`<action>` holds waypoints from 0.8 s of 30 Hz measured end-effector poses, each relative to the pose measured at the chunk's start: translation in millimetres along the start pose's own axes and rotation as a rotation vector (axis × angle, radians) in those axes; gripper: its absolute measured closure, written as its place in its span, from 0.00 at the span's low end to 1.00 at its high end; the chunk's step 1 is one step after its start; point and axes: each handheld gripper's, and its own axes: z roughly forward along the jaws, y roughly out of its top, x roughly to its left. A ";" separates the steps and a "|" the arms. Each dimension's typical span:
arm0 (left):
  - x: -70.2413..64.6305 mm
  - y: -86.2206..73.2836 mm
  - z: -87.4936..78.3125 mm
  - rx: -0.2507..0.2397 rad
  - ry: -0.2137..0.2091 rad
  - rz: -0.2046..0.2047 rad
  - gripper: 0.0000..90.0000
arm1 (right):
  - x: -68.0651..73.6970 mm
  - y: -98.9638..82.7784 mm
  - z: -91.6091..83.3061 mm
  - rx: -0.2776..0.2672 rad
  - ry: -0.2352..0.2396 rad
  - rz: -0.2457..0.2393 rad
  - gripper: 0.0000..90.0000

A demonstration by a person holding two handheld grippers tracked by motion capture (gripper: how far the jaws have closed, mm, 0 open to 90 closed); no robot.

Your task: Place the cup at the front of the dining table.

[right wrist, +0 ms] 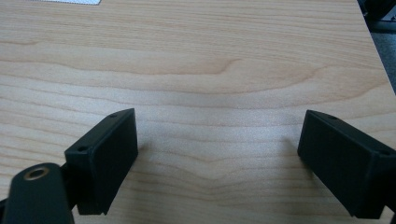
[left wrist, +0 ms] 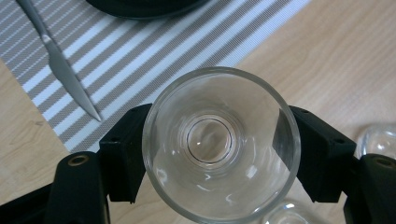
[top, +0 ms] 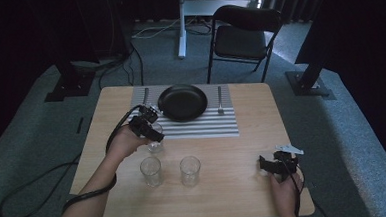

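Observation:
A clear empty glass [left wrist: 215, 144] stands between the two black jaws of my left gripper [left wrist: 215, 156], which press on its sides, so the gripper is shut on it. In the high view that glass [top: 155, 146] is just in front of the striped placemat [top: 217, 125], under my left gripper [top: 155, 139]. Whether it rests on the table or hangs above it I cannot tell. My right gripper [top: 276, 160] sits near the table's front right corner. Its jaws stand wide apart over bare wood, so the right gripper [right wrist: 217, 158] is open with nothing in it.
Two more empty glasses [top: 150, 171] [top: 189, 170] stand side by side at the front middle. On the placemat lie a black plate [top: 182, 102], a knife [left wrist: 60, 65] to its left and a fork [top: 220, 100] to its right. A folding chair [top: 244, 33] stands behind the table.

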 end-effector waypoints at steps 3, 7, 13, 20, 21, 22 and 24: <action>5.2 4.3 -1.1 -0.016 0.000 -0.014 0.32 | 0.0 0.0 0.0 0.000 0.000 0.000 0.13; 12.7 11.1 -0.9 -0.045 0.023 -0.049 0.32 | 0.0 0.0 0.0 0.000 0.000 0.000 0.13; 28.7 21.3 1.2 -0.046 0.055 -0.093 0.32 | 0.0 0.0 0.0 0.000 0.000 0.000 0.13; 47.9 30.1 7.3 -0.068 0.091 -0.159 0.32 | 0.0 0.0 0.0 0.000 0.000 0.000 0.13; 50.8 30.7 8.5 -0.073 0.088 -0.169 0.32 | 0.0 0.0 0.0 0.000 0.000 0.000 0.13; 53.3 31.0 9.9 -0.085 0.082 -0.187 0.32 | 0.0 0.0 0.0 0.000 0.000 0.000 0.13; 57.5 32.5 14.1 -0.081 0.064 -0.202 0.32 | 0.0 0.0 0.0 0.000 0.000 0.000 0.13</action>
